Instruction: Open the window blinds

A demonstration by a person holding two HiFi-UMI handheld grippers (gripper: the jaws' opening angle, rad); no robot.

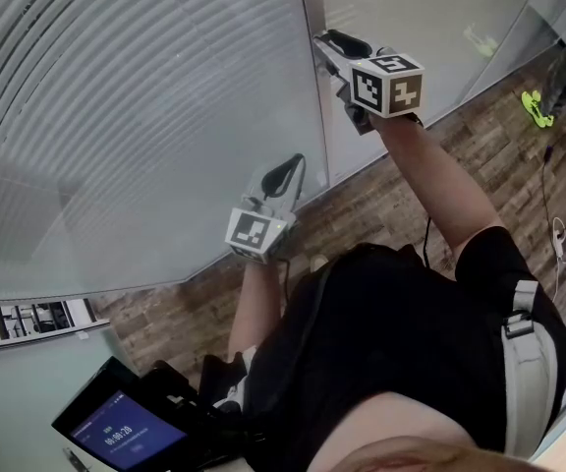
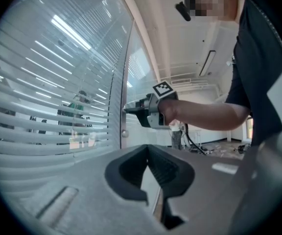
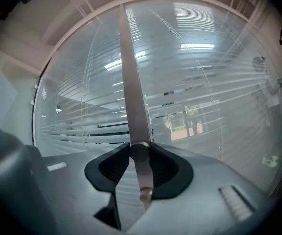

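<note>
Clamped knob [image 3: 139,151] with right gripper [image 1: 328,45]; held left gripper [image 2: 151,173] parted, empty. Risked slipping off knob mid-twist, leaving blinds [image 1: 116,96] unopened.

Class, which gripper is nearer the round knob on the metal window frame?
Right. The right gripper is clamped on the knob, which sits between its jaws. The left gripper hangs lower, clear of the frame, with nothing between its jaws.
</note>
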